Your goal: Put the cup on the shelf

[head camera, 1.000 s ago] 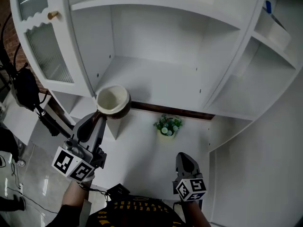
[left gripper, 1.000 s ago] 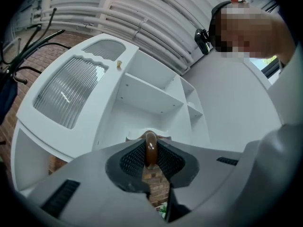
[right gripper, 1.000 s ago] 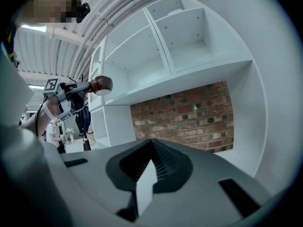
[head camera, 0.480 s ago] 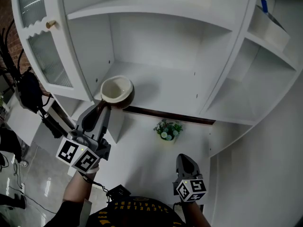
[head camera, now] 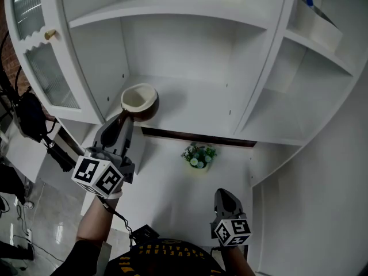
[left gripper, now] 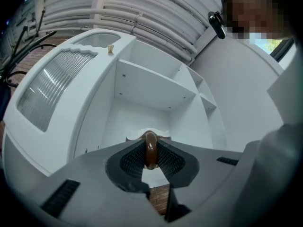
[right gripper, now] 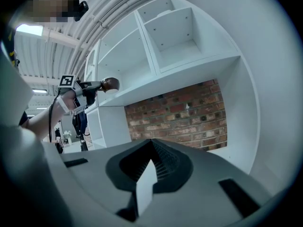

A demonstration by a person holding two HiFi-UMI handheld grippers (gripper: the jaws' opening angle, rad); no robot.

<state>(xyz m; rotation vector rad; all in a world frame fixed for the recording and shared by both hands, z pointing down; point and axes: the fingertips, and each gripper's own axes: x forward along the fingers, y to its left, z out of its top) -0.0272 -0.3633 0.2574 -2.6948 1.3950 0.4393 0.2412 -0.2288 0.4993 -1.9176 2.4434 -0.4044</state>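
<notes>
My left tongs [head camera: 122, 124] are clenched on the brown handle [left gripper: 150, 150] of the cup [head camera: 140, 100]. The cup sits straight ahead of them, mouth up, over the front left edge of the shelf [head camera: 195, 99]; I cannot tell whether its base touches the board. The handle points back at me, so I judge the coming move to be onward and down. The shelf is bare and white, with the door [head camera: 43, 68] swung out to the left. My right tongs [head camera: 225, 199] hang closed and empty, well apart, above the table [head camera: 167, 183] near a small plant [head camera: 199, 155].

A workshop-like hall: bare brick wall [right gripper: 180, 115], ceiling pipes [left gripper: 142, 13], white shelf cabinet [head camera: 195, 50].
</notes>
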